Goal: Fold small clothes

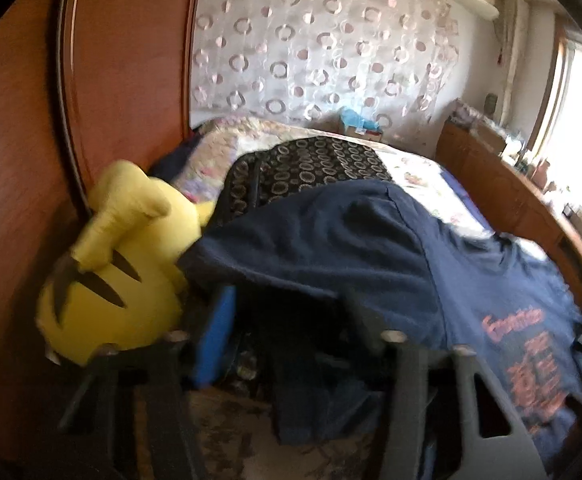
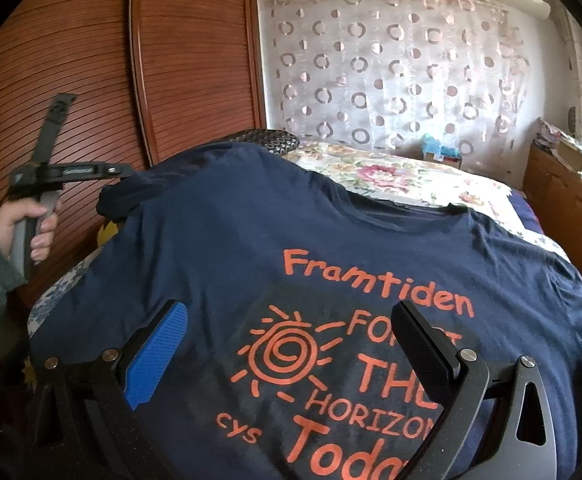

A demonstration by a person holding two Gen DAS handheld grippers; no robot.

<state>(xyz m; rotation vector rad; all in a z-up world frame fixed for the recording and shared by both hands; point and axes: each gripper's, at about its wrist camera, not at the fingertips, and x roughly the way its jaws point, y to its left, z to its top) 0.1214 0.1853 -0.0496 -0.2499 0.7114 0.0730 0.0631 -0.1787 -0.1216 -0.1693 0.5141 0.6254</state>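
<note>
The right gripper (image 2: 291, 344) hangs low over a navy T-shirt (image 2: 251, 240), its jaws spread wide with one blue pad and one black one either side of the orange sun print, and nothing caught between them; the pads seem to sit just above the cloth rather than on it. The shirt lies spread front-up on the bed (image 2: 431, 184), its orange lettering readable, the neckline toward the far pillows. At the shirt's left edge the left gripper (image 1: 287, 320) has the sleeve draped over its fingers: in the left wrist view the navy cloth (image 1: 331, 240) hangs across and between the blue pad (image 1: 215, 336) and the dark finger opposite, the jaws partly closed. That view is blurred, so whether the pads actually pinch the sleeve cannot be told. From the right wrist view the person's hand (image 2: 31, 228), in a grey-green sleeve, grips the tool's handle beside the bed, and the sleeve of the shirt is bunched up just by its tip. Beside that corner sits a yellow plush toy (image 1: 119, 264) with dark stripes, pressed against the wooden wardrobe (image 1: 123, 60). Further on, a black cushion (image 1: 311, 168) with ring patterns lies against the shirt's far edge, then the flowered bedspread, and behind it all a sheer curtain (image 2: 403, 72) printed with circles.
</note>
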